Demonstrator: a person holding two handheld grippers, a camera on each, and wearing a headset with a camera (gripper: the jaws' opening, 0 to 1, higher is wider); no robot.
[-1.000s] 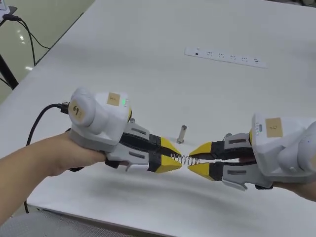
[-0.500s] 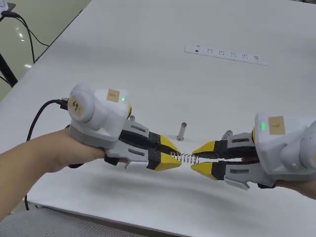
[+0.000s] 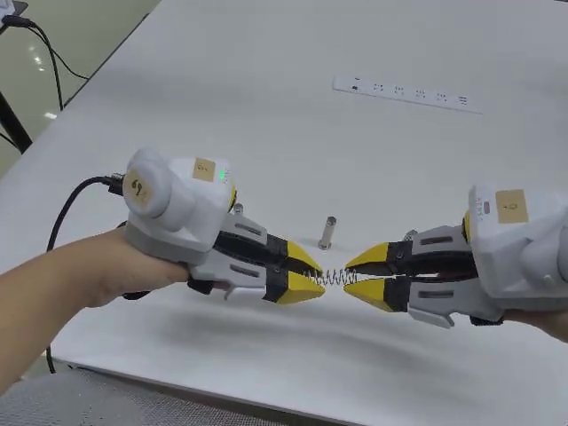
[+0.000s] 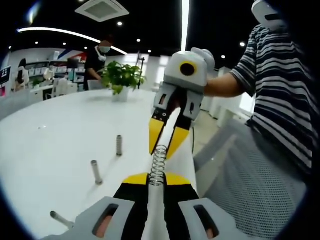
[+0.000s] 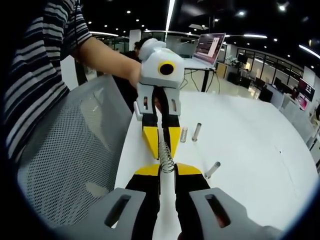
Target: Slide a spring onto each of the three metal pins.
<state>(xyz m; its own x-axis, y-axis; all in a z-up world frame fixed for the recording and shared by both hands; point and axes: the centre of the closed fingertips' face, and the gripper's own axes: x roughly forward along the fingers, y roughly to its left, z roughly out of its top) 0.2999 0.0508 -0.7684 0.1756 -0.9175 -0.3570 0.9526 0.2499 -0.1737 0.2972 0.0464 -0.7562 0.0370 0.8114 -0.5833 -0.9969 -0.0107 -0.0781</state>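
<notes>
Spring [image 3: 333, 278]: coiled wire, held above white table [image 3: 266, 106].
Left gripper [image 3: 306, 282]: narrow, pinched its 9 o'clock end.
Right gripper [image 3: 359, 276]: narrow, pinched its 3 o'clock end.
Pin [image 3: 327, 232]: smooth metal cylinder, upright at 12 o'clock.

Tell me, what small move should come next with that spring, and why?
Probably the right gripper should draw back clear of the spring. The spring hangs in the air between it and the left gripper, which is shut on it, and the pin behind stands bare.
</notes>
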